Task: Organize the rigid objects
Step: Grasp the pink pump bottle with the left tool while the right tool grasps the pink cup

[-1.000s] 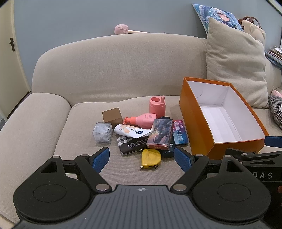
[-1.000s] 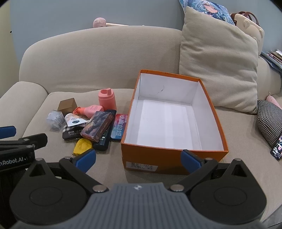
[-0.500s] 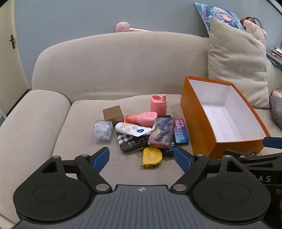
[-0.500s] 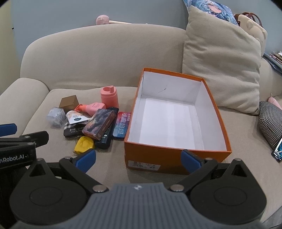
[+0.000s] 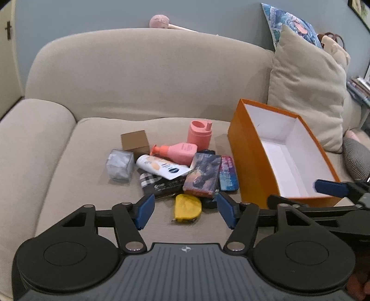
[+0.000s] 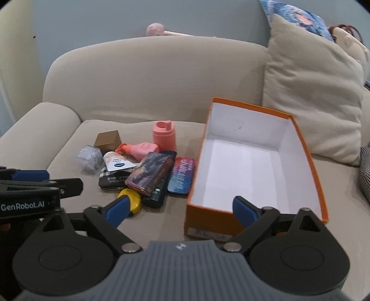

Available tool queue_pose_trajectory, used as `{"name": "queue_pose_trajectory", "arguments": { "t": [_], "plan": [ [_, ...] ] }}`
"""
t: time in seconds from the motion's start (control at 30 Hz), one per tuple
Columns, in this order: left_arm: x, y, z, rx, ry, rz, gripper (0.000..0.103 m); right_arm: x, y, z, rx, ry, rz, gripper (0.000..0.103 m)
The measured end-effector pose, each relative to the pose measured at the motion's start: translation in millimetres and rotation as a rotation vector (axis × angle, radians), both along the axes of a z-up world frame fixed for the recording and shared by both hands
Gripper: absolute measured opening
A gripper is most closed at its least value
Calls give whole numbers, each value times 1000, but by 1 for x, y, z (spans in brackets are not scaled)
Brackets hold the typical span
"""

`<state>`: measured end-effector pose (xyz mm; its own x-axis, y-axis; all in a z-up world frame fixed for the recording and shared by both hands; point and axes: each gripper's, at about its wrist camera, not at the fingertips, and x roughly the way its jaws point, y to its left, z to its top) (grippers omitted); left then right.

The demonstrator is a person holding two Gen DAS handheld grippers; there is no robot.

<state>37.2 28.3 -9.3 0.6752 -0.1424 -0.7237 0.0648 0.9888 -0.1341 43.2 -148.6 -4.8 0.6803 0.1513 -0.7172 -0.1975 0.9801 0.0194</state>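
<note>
A pile of small objects lies on the beige sofa seat: a yellow tape measure (image 5: pixel 187 206), a dark illustrated box (image 5: pixel 203 174), a pink bottle (image 5: pixel 178 151), a pink cup (image 5: pixel 199 134), a white tube (image 5: pixel 161 167), a brown cube (image 5: pixel 135 144), a clear cube (image 5: pixel 120 164). An empty orange box (image 5: pixel 249 157) stands to their right, also in the right wrist view (image 6: pixel 254 166). My left gripper (image 5: pixel 183 209) is open and empty, just short of the tape measure. My right gripper (image 6: pixel 180 210) is open and empty before the box's near left corner.
A large beige cushion (image 5: pixel 305 92) leans behind the orange box. A checked cushion (image 5: pixel 356 159) lies at the far right. The sofa armrest (image 5: pixel 30 139) bounds the left side. A pink-headed stick (image 5: pixel 159 22) rests on the sofa back.
Both grippers moved forward toward the pile and box. The right wrist view swung left, so the box now sits further right in it. Both grippers stay open.
</note>
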Motion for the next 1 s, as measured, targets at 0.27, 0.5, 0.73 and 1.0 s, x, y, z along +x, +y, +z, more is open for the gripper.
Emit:
{"name": "queue_pose_trajectory", "arguments": {
  "t": [0.27, 0.5, 0.73, 1.0],
  "plan": [
    [57, 13, -4, -108, 72, -21, 56, 56, 16, -3, -1, 13, 73, 80],
    [131, 38, -29, -310, 239, 100, 56, 128, 29, -9, -2, 53, 117, 69],
    [187, 45, -64, -396, 379, 253, 52, 199, 46, -30, -13, 104, 134, 62],
    [222, 63, -96, -544, 493, 410, 53, 249, 57, -62, 26, 227, 178, 72]
  ]
}}
